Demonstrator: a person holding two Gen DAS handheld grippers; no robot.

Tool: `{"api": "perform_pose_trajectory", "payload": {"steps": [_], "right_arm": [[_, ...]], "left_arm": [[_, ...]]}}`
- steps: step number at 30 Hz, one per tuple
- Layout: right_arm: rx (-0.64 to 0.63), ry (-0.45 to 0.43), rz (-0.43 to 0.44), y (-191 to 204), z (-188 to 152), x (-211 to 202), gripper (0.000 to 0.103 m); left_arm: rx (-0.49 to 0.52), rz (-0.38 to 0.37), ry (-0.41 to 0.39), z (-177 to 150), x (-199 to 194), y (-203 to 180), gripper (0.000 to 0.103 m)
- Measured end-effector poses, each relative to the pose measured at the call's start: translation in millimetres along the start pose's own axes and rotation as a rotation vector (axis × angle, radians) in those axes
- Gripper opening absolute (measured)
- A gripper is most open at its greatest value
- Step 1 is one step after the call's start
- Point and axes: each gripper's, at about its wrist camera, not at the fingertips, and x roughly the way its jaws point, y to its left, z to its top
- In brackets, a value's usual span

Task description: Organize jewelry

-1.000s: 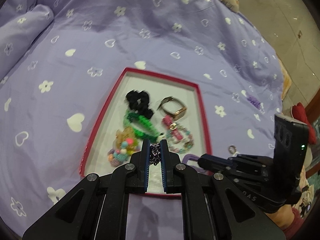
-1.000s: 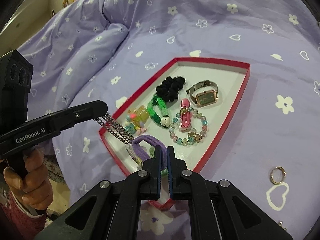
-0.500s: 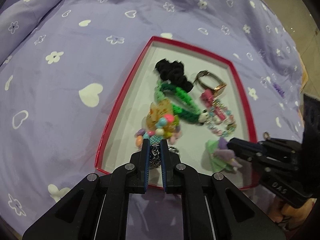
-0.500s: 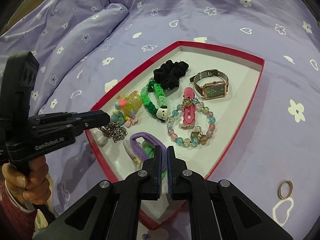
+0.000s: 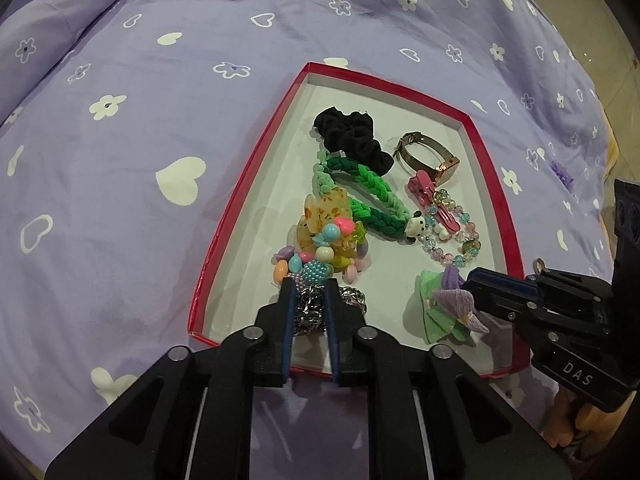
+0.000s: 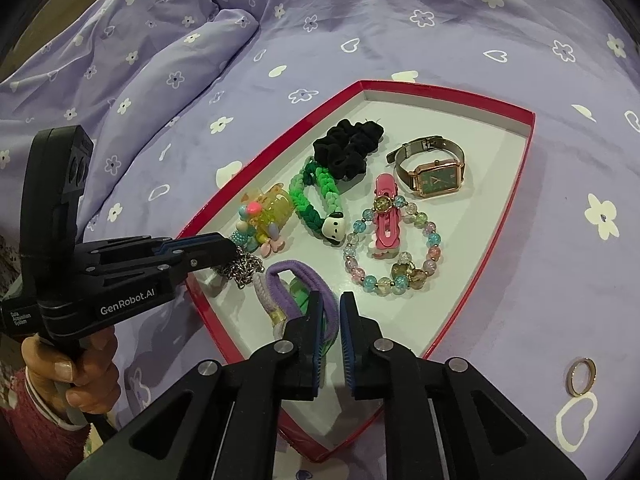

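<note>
Jewelry pieces are lying crowded inside the shallow red-rimmed white tray [image 6: 524, 148] on the purple bedspread [image 5: 132, 160], where the left gripper [image 5: 308, 292] is pinching the silver link chain [image 6: 242, 268] at the tray's near-left corner. Beside it, the right gripper [image 6: 331, 312] is parting slightly around the purple elastic hair tie [image 6: 296, 276]. The chain is risking snagging the neighbouring colourful bead charm cluster [image 5: 320, 252], and the small gold ring [image 6: 581, 376] is sitting outside the tray's right edge, easily overlooked.

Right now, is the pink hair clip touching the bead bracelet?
Touching. In the right wrist view the pink hair clip lies across the bead bracelet, with the bracelet's gold bead resting on the clip's top.
</note>
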Motion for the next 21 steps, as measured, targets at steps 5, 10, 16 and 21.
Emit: {"api": "perform_pose_trajectory", "payload": {"steps": [5,10,16,21], "right_arm": [[0.016,-0.024,0.007,-2.3,1.3,-6.1,0.027],[0.031,-0.05,0.01,-4.4,2.5,-13.2,0.027],[0.065,-0.102,0.009,-10.5,1.9,-27.7,0.047],[0.104,-0.16,0.02,-17.8,-2.8,-45.6,0.059]], "left_arm": [[0.011,0.015,-0.009,0.1,-2.1,-2.7,0.03],[0.01,0.021,-0.015,0.5,-5.4,-3.1,0.039],[0.008,0.031,-0.042,-0.3,-17.2,-3.7,0.056],[-0.005,0.045,-0.071,-3.8,-30.8,-5.1,0.082]]}}
